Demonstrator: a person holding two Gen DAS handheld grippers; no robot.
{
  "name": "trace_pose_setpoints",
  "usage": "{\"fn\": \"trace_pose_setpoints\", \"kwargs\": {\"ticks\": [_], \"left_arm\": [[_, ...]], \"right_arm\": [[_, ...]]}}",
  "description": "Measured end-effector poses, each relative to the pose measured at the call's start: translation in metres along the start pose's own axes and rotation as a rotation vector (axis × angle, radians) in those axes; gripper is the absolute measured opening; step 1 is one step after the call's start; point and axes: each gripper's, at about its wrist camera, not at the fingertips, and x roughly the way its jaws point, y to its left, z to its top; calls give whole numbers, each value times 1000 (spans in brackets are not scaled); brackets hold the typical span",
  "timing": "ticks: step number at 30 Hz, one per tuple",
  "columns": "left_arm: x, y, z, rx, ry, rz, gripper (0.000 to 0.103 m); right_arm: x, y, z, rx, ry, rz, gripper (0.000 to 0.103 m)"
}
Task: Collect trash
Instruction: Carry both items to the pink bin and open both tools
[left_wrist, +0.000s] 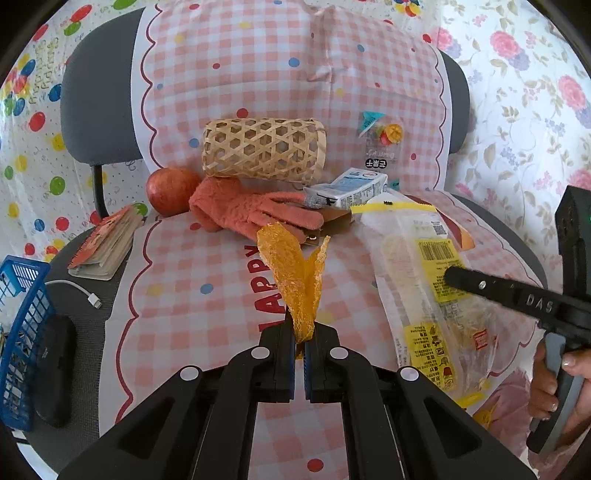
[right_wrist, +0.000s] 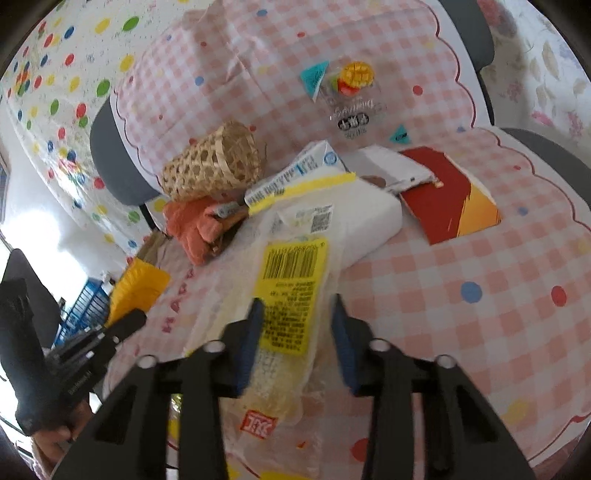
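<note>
The left gripper (left_wrist: 300, 341) is clamped on a thin, crinkled orange peel (left_wrist: 295, 280), lifted over the pink checked cloth (left_wrist: 207, 258). The right gripper (right_wrist: 297, 325), its 2 fingers apart, straddles a glossy clear wrapper with a yellow label (right_wrist: 291, 291). Far behind lie a fuzzy orange glove (left_wrist: 255, 210) and woven basket (left_wrist: 264, 149); right of the wrapper the cloth is bare.

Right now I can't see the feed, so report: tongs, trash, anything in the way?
Left tongs shut on orange peel, lifted. Right tongs open over clear snack wrapper. Glove, milk carton, wicker basket crowd behind.
</note>
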Motion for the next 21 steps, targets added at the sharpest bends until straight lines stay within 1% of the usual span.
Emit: {"fn": "trace_pose_setpoints", "kwargs": {"ticks": [4, 5, 8, 12, 15, 18, 21], "left_arm": [[-8, 0, 1, -2, -12, -9, 3], [-14, -2, 1, 0, -18, -15, 3], [-27, -9, 4, 19, -37, -39, 3], [-55, -30, 10, 70, -83, -85, 3], [-74, -52, 10, 109, -116, -116, 3], [-82, -73, 5, 139, -123, -162, 3], [-86, -91, -2, 165, -123, -205, 3]], "right_arm": [[-19, 5, 5, 5, -54, 6, 6], [-25, 7, 6, 1, -70, 5, 3], [-48, 20, 9, -42, -121, 1, 3], [-82, 42, 8, -154, -184, -63, 3], [-107, 55, 1, -227, -227, -123, 3], [-131, 56, -11, -258, -258, -173, 3], [-148, 48, -21, -253, -273, -210, 3]]}}
